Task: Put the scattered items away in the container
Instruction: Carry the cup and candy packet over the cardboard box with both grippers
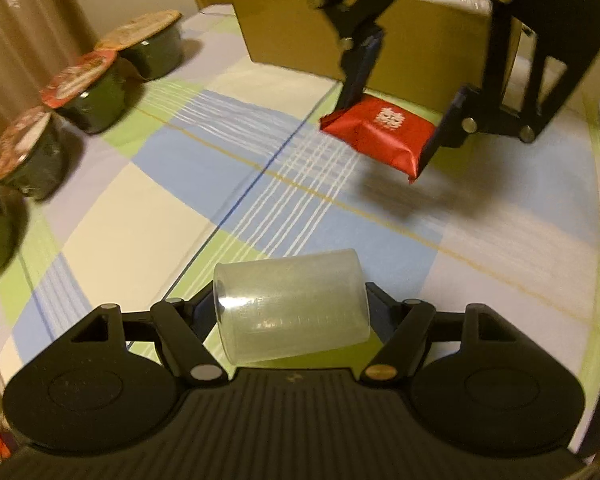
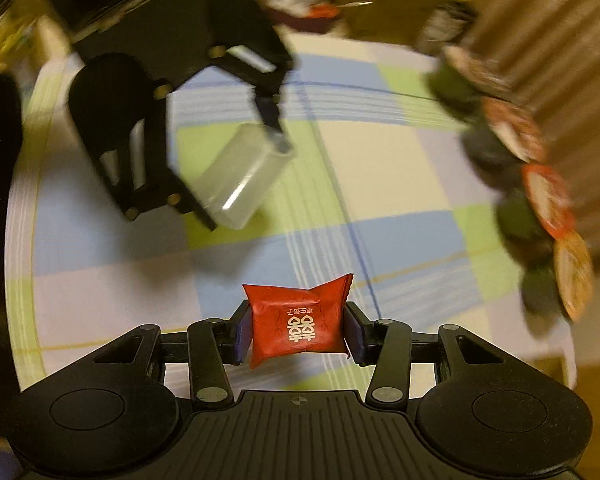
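Note:
A clear plastic cup (image 1: 292, 308) lies sideways between the fingers of my left gripper (image 1: 290, 300), which is shut on it and holds it above the plaid tablecloth (image 1: 140, 200). My right gripper (image 2: 298, 332) is shut on a red sweet packet (image 2: 296, 324) with white print, squeezed at both sides and lifted off the cloth. In the left wrist view the right gripper (image 1: 384, 132) hangs with the red packet (image 1: 380, 136) just in front of the cardboard box (image 1: 292, 32). In the blurred right wrist view, the left gripper (image 2: 242, 178) carries the cup (image 2: 246, 176).
Several dark tubs with foil lids (image 1: 92, 88) stand in a row along the table's left edge, next to a curtain (image 1: 20, 20). They appear at the right in the other view (image 2: 540, 188). The box stands at the table's far side.

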`<action>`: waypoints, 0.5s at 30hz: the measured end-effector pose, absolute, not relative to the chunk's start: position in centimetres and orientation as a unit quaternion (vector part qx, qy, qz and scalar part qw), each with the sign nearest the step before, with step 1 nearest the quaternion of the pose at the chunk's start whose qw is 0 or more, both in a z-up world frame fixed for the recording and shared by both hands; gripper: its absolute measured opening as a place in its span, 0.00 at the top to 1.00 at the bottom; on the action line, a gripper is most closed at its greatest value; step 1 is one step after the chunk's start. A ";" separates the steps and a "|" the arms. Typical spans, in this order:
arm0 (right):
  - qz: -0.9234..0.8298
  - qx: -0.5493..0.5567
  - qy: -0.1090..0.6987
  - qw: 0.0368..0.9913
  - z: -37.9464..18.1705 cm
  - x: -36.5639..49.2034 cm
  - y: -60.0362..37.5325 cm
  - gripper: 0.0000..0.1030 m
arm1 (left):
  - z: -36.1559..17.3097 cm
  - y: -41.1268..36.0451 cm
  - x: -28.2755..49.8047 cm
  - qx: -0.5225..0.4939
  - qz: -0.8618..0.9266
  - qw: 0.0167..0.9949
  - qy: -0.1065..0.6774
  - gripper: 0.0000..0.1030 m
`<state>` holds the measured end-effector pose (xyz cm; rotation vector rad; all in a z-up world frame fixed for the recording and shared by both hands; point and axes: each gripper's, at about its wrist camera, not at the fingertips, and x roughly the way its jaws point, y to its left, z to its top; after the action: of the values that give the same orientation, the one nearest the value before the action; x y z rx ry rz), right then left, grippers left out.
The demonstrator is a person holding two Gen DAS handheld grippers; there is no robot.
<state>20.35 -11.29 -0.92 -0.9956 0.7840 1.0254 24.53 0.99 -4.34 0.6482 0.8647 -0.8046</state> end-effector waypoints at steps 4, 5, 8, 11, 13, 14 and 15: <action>0.424 -0.402 0.350 0.732 2.1 18.8 -13.6 0.52 | -2.0 0.1 22.7 0.283 -0.354 0.799 0.395 0.31; 0.416 -0.397 0.348 0.741 2.8 18.3 -14.3 0.52 | -1.4 -0.1 22.3 0.277 -0.351 0.803 0.394 0.31; 0.396 -0.377 0.342 0.764 4.6 17.1 -15.9 0.52 | 0.4 -1.0 21.2 0.255 -0.340 0.816 0.392 0.31; 0.375 -0.356 0.334 0.788 6.2 16.6 -17.5 0.52 | 2.1 -2.3 20.1 0.238 -0.335 0.826 0.385 0.31; 0.360 -0.338 0.331 0.804 7.3 15.9 -19.1 0.52 | 3.2 -3.2 19.4 0.232 -0.332 0.832 0.378 0.31; 0.352 -0.329 0.330 0.812 7.6 15.8 -19.8 0.52 | 3.8 -3.8 19.1 0.230 -0.331 0.835 0.375 0.31; 0.344 -0.322 0.329 0.818 8.0 15.6 -20.5 0.52 | 4.3 -4.3 18.8 0.227 -0.331 0.837 0.372 0.31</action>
<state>15.61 -20.46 7.95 -0.6851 0.7018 0.7328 18.85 -4.29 4.30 0.4810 0.7862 -0.6994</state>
